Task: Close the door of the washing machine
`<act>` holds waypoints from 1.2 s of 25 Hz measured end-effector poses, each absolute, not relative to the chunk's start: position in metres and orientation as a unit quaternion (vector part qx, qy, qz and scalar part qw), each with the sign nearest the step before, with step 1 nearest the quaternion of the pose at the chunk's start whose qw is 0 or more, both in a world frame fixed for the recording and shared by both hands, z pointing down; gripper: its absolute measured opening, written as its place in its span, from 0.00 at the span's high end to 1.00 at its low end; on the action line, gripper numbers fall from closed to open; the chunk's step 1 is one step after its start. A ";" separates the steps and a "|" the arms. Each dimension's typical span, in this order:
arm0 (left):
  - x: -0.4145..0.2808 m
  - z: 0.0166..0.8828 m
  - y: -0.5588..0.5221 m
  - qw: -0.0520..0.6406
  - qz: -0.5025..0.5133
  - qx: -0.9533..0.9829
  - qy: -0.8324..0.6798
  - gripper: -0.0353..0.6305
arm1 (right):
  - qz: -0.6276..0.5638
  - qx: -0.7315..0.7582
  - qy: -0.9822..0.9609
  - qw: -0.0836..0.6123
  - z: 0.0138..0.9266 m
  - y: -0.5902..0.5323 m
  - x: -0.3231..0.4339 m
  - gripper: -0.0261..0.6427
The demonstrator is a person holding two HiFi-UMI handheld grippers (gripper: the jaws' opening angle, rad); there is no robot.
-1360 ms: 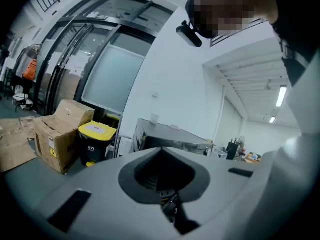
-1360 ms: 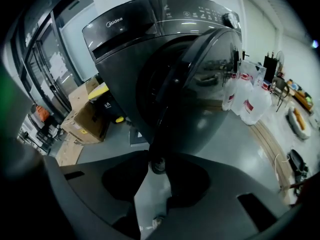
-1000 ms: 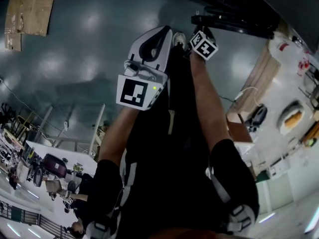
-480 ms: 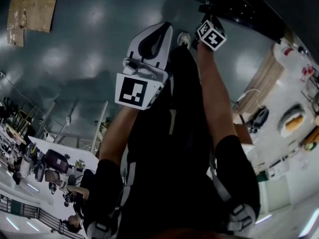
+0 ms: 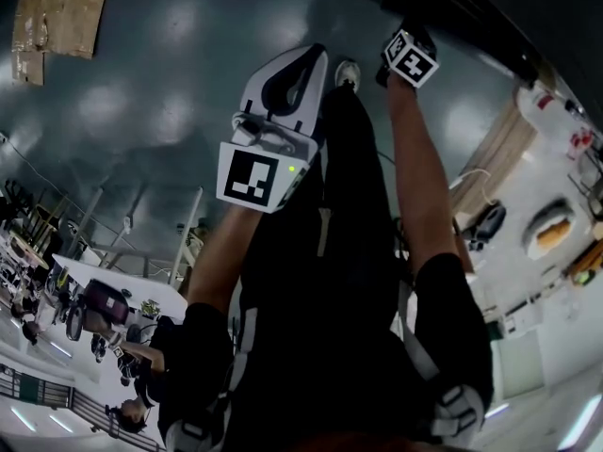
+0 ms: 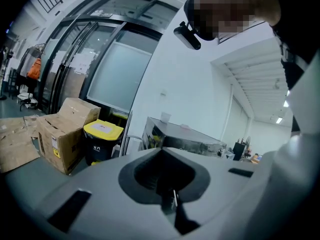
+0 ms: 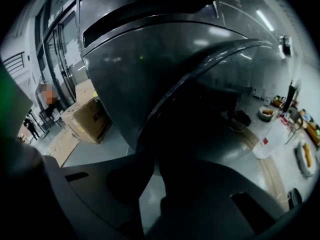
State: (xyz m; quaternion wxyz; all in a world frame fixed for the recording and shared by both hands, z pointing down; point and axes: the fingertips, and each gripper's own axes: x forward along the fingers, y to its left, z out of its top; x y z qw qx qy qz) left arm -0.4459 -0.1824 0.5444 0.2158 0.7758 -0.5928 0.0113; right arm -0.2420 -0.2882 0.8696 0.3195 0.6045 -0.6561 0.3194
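The washing machine [image 5: 452, 12] is a dark bulk at the top right of the head view. In the right gripper view its glossy dark front [image 7: 150, 59] fills the frame, and the curved rim of its door [image 7: 200, 69] swings down into my jaws. My right gripper [image 5: 403, 31] reaches out to the machine at arm's length. Its jaws [image 7: 150, 184] are closing, with the door's rim between them in deep shadow. My left gripper [image 5: 306, 64] hangs in front of my body, away from the machine. It [image 6: 172, 204] is shut on nothing and points into the room.
Flattened cardboard [image 5: 57, 17] lies on the grey floor at the far left. The left gripper view shows a cardboard box [image 6: 62, 134], a yellow-lidded bin [image 6: 102, 139] and a metal cabinet [image 6: 185, 139]. Another box [image 7: 87, 119] stands left of the machine.
My right gripper has moved up and to the right in the head view, closer to the machine. The left gripper has hardly shifted.
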 end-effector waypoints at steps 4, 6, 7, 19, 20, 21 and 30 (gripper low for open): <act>-0.440 0.544 -0.185 0.216 0.013 0.779 -0.589 0.94 | 0.320 0.604 -0.659 0.314 0.868 -0.290 -0.241 0.90; -0.438 0.542 -0.187 0.214 0.010 0.781 -0.587 0.94 | 0.322 0.600 -0.662 0.312 0.866 -0.292 -0.242 0.90; -0.438 0.539 -0.187 0.212 0.007 0.783 -0.585 0.94 | 0.322 0.598 -0.664 0.313 0.864 -0.292 -0.244 0.90; -0.424 0.457 -0.150 0.196 -0.043 0.805 -0.558 0.94 | 0.302 0.577 -0.708 0.273 0.729 -0.232 -0.248 0.94; -0.422 0.450 -0.145 0.196 -0.043 0.808 -0.553 0.94 | 0.300 0.573 -0.714 0.268 0.711 -0.224 -0.247 0.95; -0.421 0.443 -0.141 0.197 -0.045 0.811 -0.549 0.94 | 0.298 0.569 -0.721 0.260 0.694 -0.215 -0.246 0.95; -0.396 0.382 -0.100 0.176 -0.038 0.828 -0.531 0.94 | 0.253 0.569 -0.763 0.174 0.534 -0.150 -0.219 0.95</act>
